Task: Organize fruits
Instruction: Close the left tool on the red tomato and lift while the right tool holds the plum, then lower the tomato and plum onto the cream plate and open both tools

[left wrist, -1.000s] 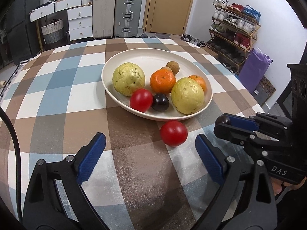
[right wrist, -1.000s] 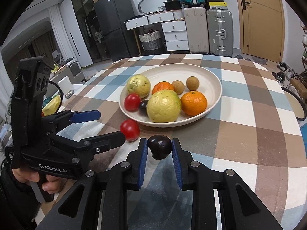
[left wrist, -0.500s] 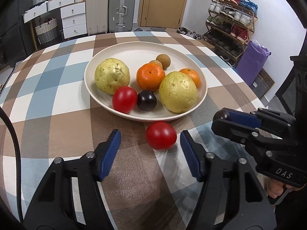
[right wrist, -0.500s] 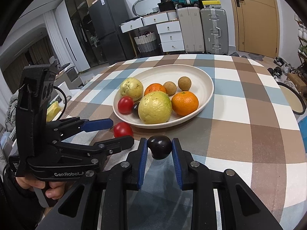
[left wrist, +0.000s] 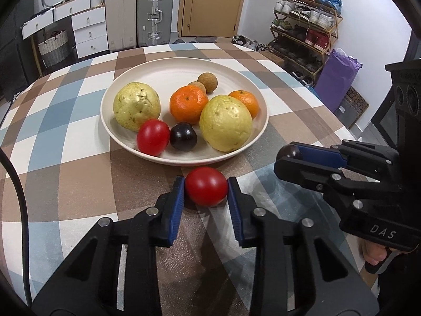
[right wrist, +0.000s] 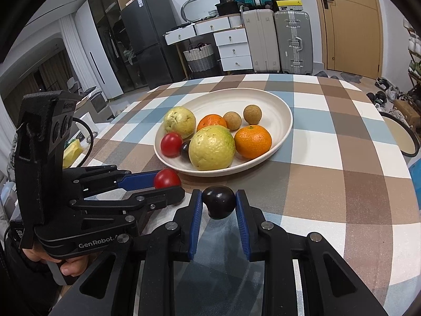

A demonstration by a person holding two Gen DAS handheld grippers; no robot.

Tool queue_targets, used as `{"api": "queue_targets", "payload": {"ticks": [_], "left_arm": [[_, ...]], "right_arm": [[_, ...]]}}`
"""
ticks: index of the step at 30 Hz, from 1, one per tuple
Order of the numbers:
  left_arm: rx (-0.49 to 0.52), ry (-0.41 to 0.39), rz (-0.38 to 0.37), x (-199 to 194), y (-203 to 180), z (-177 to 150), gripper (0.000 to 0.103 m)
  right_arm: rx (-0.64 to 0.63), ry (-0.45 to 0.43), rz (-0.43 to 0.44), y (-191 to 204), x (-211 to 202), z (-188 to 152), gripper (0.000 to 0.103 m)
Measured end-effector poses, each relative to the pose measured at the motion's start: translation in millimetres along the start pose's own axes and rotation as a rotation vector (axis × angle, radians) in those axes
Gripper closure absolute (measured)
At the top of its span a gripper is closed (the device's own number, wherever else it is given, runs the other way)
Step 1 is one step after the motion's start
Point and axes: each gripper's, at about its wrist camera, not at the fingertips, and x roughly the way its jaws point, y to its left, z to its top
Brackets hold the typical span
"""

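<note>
A red tomato [left wrist: 206,190] lies on the checked tablecloth just in front of the white plate [left wrist: 184,68]. My left gripper [left wrist: 206,182] has its jaws closing on this tomato, and both blue pads touch its sides. To its right, my right gripper [left wrist: 289,158] is shut on a dark plum [left wrist: 288,152], held just above the cloth. In the right wrist view the plum [right wrist: 219,202] sits between the pads of the right gripper [right wrist: 219,197]. The plate holds two yellow guavas, two oranges, two small brown fruits, a tomato and a dark plum.
The round table's edge curves close on the right, with a shoe rack [left wrist: 302,34] and a purple bag [left wrist: 336,79] beyond it. A chair [right wrist: 402,137] stands at the table's right side. Suitcases and white drawers line the far wall.
My left gripper came forward around the loose tomato and its wide jaws closed onto it. The right gripper kept still with the plum in it.
</note>
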Motion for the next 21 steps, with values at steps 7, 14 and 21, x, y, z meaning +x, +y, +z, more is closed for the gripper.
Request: {"api": "queue_targets", "payload": {"ticks": [7, 14, 21], "left_arm": [[-0.005, -0.018, 0.004, -9.7, 1.5, -3.7, 0.074], [-0.011, -0.060, 0.002, -27.7, 7.9, -6.6, 0.074], [-0.023, -0.118, 0.004, -43.0, 16.5, 0.1, 0.074]], "right_arm": [[-0.003, -0.003, -0.006, 0.4, 0.4, -0.2, 0.077], [-0.011, -0.013, -0.017, 2.9, -1.0, -0.5, 0.077], [-0.017, -0.050, -0.030, 4.8, -9.2, 7.1, 0.077]]}}
